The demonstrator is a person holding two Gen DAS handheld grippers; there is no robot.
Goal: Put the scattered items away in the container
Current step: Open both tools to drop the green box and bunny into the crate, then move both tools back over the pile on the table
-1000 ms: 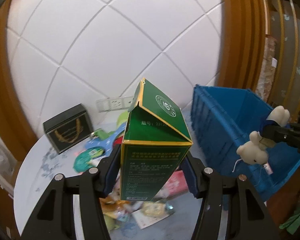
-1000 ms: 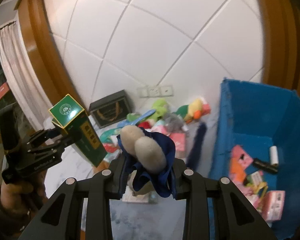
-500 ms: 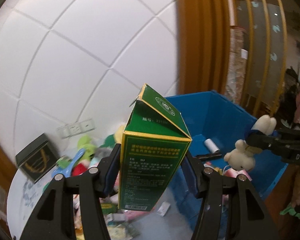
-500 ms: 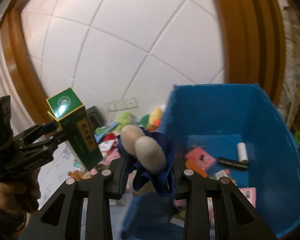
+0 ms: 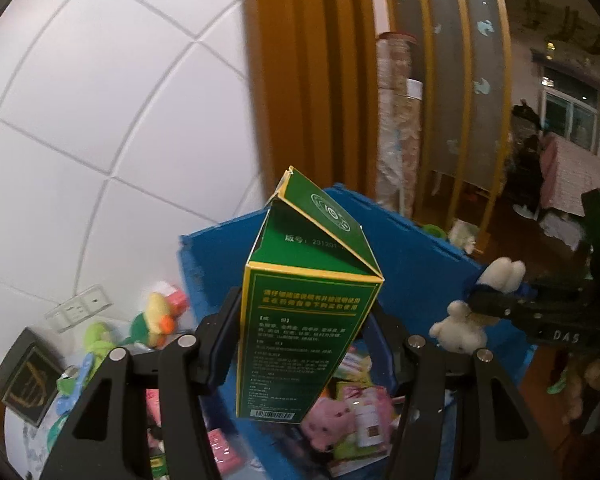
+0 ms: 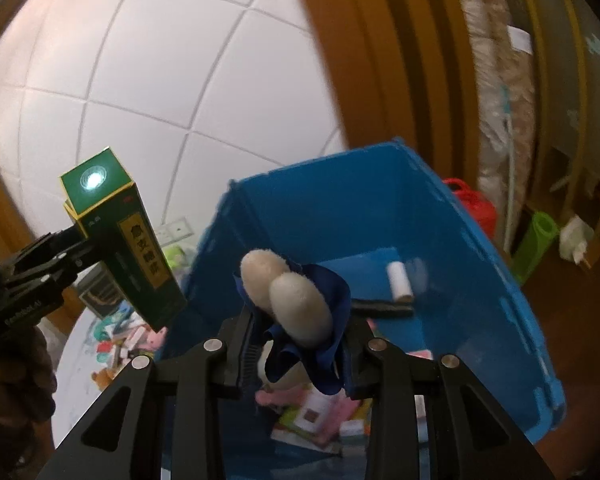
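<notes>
The left gripper [image 5: 306,344] is clamped on a tall green cardboard carton with yellow edging and yellow print [image 5: 304,320], gripping it by its lower half so the carton stands nearly upright between the black fingers, its top flap bent up. In the right wrist view the same carton [image 6: 128,248] hangs in the air at the left, over the near corner of the deep blue plastic bin [image 6: 496,280], with the person's hand [image 6: 16,376] below it on the gripper handle.

The right gripper [image 6: 296,344] is closed on a small cream plush rabbit dressed in dark blue cloth [image 6: 296,308]; the ears poke up between the fingers, and the toy hangs above the bin's open mouth. From the left wrist camera the rabbit [image 5: 472,312] shows at the right, pinched in black fingers.

Inside the bin lie a white roll [image 6: 400,284], a black stick-like object [image 6: 384,308], a pink plush [image 5: 324,424] and several flat packets (too blurred to name). To the left of the bin, on the pale tabletop [image 5: 28,440], remain a yellow and green plush duck [image 5: 154,320] and a black box with a gold emblem [image 5: 28,376].
</notes>
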